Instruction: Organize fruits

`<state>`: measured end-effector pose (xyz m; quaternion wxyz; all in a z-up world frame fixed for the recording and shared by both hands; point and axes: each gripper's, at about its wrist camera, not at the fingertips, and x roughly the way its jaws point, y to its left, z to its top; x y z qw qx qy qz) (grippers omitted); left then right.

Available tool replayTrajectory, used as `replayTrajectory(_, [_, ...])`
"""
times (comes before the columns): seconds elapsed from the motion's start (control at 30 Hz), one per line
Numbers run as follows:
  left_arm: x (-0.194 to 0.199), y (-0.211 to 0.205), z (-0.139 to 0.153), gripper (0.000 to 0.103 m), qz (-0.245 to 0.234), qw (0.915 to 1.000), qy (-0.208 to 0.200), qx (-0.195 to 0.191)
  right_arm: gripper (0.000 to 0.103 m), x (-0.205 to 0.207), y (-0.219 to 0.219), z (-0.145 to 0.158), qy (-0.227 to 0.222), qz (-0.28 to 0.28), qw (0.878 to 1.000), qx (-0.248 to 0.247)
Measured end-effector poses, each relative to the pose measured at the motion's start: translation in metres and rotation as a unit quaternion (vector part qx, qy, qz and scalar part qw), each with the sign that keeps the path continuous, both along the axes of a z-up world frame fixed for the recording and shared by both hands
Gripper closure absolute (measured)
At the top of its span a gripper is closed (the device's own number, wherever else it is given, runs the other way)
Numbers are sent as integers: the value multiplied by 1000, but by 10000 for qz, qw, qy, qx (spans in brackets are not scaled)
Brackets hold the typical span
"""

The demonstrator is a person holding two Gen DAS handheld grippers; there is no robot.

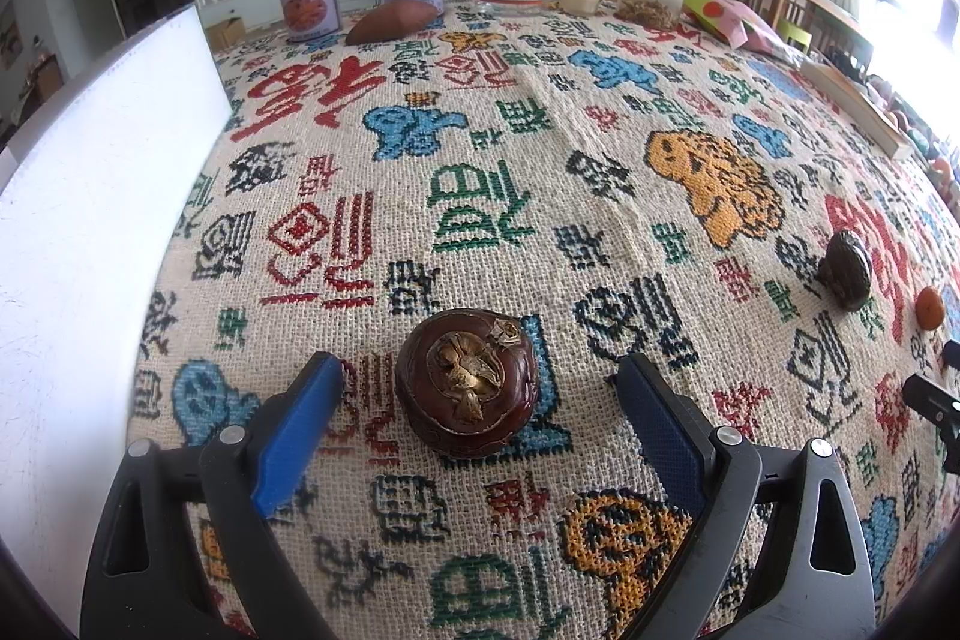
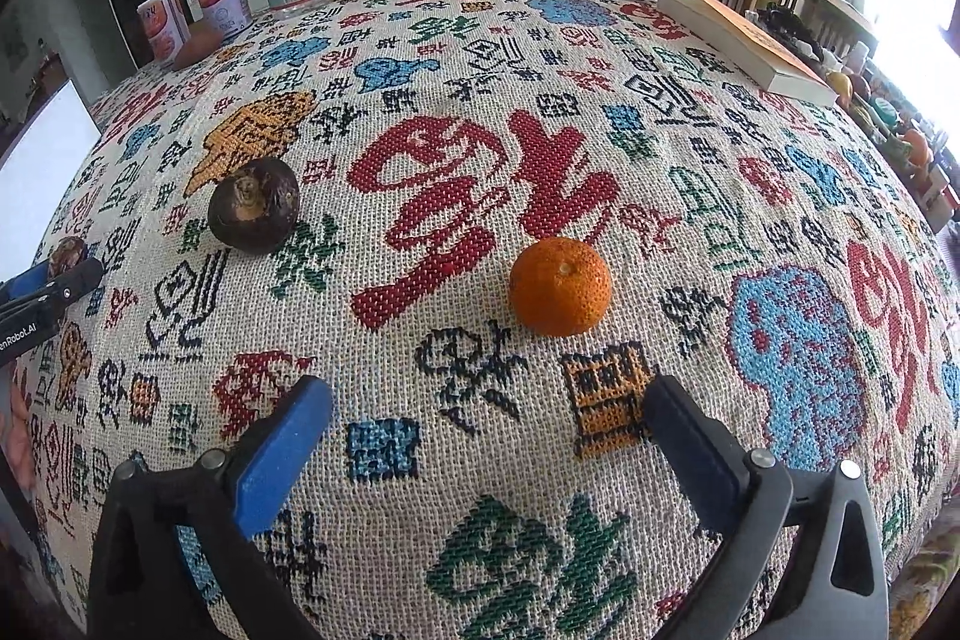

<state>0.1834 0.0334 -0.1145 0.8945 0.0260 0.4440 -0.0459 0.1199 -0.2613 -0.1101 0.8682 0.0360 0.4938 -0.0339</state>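
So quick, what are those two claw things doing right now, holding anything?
Left gripper: open, around the brown fruit, not pressing it.
Right gripper: open, empty; the orange lies ahead.

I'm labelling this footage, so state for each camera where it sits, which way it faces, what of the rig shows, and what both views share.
Left wrist: on the left gripper, angled down across the patterned woven tablecloth at a shiny reddish-brown round fruit lying between its open blue-padded fingers.
Right wrist: on the right gripper, angled down at a small orange mandarin beyond its open fingers; the left gripper's tip shows at the left edge.
Shared: the dull dark round fruit, mandarin, tablecloth, far jars.
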Motion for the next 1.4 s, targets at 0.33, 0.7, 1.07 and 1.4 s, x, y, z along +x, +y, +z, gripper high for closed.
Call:
replayTrajectory(0.33, [-1, 23, 9, 9, -280, 9952, 306, -887, 3, -10, -10, 11, -263, -158, 9993, 199])
replayTrajectory(0.7, [-4, 18, 11, 46, -470, 9964, 261, -655, 22, -23, -72, 30, -602, -625, 9819, 1682])
replayTrajectory(1.07, [-21, 40, 30, 60, -71, 9927, 140, -1192, 45, 21, -52, 21, -174, 463, 9962, 720])
replayTrajectory(1.4, [-91, 75, 123, 60, -353, 9567, 239, -2878, 73, 8, -14, 84, -130, 734, 9872, 1410])
